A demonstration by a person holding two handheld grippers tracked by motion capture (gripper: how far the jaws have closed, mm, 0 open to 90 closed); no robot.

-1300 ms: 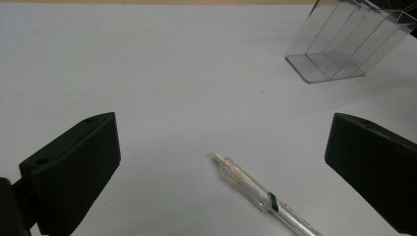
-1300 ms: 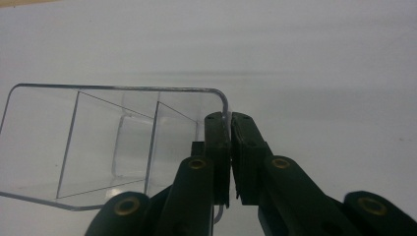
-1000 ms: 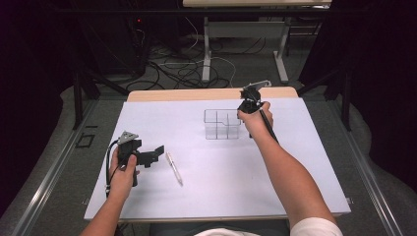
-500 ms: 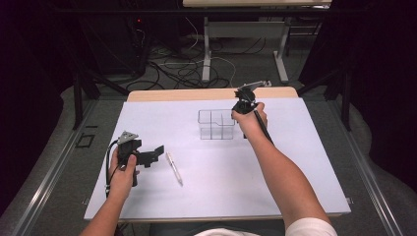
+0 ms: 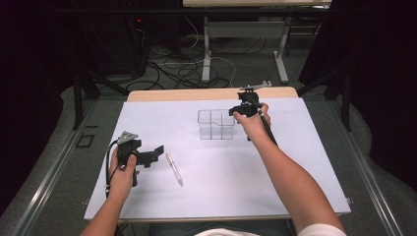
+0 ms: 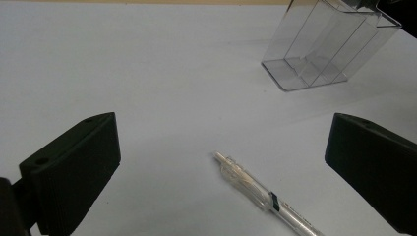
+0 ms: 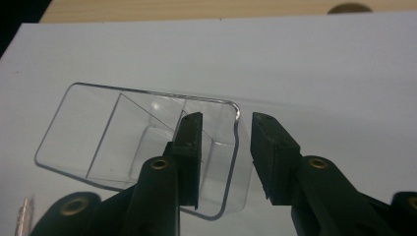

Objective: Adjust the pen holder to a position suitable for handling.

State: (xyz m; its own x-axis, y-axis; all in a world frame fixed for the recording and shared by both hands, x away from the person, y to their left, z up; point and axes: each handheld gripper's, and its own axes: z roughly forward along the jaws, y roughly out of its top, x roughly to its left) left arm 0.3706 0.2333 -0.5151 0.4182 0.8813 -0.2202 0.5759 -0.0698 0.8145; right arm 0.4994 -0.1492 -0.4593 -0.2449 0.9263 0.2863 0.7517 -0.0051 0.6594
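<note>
Clear organizer (image 5: 216, 125) stood upright, open top up, long axis across the white table sheet (image 5: 206, 196), toward its far edge. Pen (image 5: 174, 168) lay nearer than the organizer, tip angled away. Dark room behind, cables on floor. Right gripper (image 7: 223, 142) straddled the organizer's end wall, jaws just opened, pads parted off it. Left gripper (image 6: 221, 162) was spread wide, empty, pen ahead.

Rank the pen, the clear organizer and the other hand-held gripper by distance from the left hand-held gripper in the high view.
From the left hand-held gripper:
1. Pen, just beside its jaws.
2. Clear organizer, mid-table, farther back.
3. Right hand-held gripper, at the organizer's far end.
</note>
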